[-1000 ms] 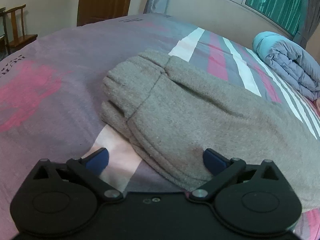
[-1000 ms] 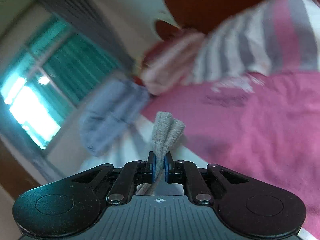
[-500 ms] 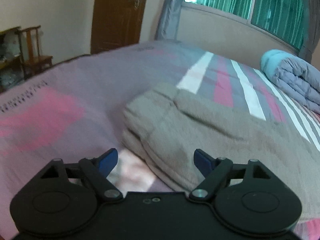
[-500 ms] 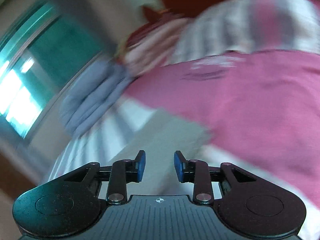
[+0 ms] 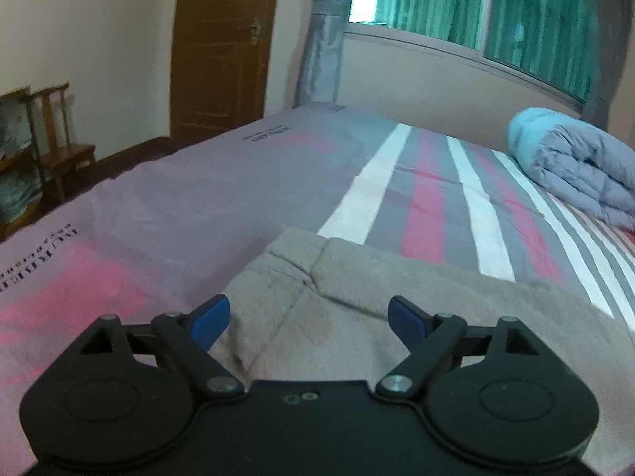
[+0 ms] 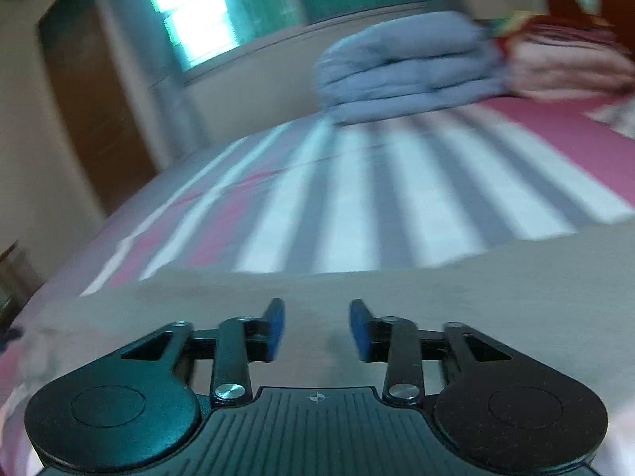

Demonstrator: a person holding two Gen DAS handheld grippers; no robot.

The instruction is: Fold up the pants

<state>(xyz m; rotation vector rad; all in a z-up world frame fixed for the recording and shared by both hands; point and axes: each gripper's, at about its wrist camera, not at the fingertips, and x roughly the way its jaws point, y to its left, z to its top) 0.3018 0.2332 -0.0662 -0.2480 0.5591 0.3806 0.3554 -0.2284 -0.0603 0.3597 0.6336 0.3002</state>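
bed (image 5: 246,182) striped sheet | on it: grey pants (image 5: 357,317); folded quilt (image 5: 575,162)

Striped bedsheet (image 5: 428,198); folded blue quilt (image 5: 575,162) near window (image 5: 476,4); wooden door (image 5: 222,43); chair (image 5: 59,146) at wall

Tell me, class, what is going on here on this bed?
A person holding a gripper in each hand is folding grey pants on a striped bed. The pants lie folded on the sheet, with layers stacked at one end. The left gripper and the right gripper both hover over the cloth with jaws open, holding nothing. A rolled blue blanket sits further back near the window.
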